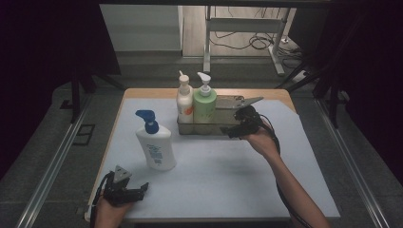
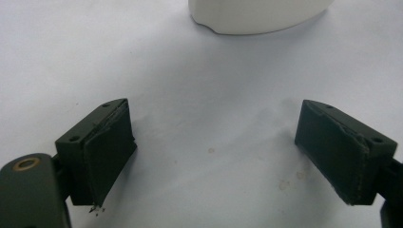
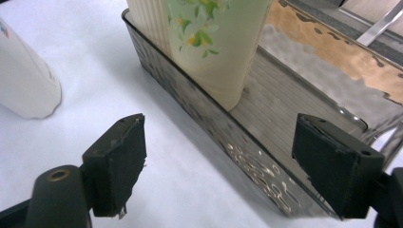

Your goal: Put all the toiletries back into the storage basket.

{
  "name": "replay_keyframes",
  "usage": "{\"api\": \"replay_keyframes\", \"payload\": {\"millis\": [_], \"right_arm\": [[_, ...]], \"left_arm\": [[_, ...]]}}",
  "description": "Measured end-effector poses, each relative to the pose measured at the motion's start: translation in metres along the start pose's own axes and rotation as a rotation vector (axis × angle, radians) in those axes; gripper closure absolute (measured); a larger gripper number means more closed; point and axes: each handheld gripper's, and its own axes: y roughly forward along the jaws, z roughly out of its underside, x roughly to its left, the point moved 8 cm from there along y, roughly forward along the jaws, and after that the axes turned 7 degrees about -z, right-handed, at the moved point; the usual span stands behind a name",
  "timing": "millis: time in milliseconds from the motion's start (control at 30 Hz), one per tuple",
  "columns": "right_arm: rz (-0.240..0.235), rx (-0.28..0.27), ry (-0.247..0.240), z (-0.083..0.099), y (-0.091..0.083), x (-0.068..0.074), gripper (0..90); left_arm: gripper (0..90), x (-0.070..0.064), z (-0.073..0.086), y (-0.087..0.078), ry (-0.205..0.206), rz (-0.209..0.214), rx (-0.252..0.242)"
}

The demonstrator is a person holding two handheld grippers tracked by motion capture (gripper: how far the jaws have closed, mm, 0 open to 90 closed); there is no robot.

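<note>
Right gripper I hold wide open, jaws straddling the near wall of the smoky clear plastic tray; its pale green flowered pump bottle stands at twelve o'clock. Left gripper gapes empty, the white blue-capped pump bottle at its twelve o'clock.

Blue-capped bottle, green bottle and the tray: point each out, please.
Blue-capped bottle (image 1: 157, 147), high view, on its white body.
Green bottle (image 1: 205, 108), high view, on its body.
Tray (image 3: 199, 109), right gripper view, on its near wall.

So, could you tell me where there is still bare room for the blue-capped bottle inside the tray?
The tray is crowded at its left end, where the white bottle and green bottle stand. Its right half, from the green bottle to the right wall, is bare; the open right gripper straddles the front wall.
</note>
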Motion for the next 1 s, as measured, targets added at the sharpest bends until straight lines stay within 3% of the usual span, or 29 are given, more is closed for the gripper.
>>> {"api": "replay_keyframes", "payload": {"millis": [467,633,1000], "right_arm": [[-0.021,0.009,-0.027,0.025,-0.019,0.013,5.6],[0.003,0.024,-0.055,0.036,-0.027,0.017,0.1],[0.01,0.013,-0.052,0.065,-0.042,0.026,0.0]], "left_arm": [[12.2,0.0,0.0,0.0,0.001,-0.001,0.0],[12.2,0.0,0.0,0.0,0.001,-0.001,0.0],[12.2,0.0,0.0,0.0,0.001,0.0,0.001]]}}
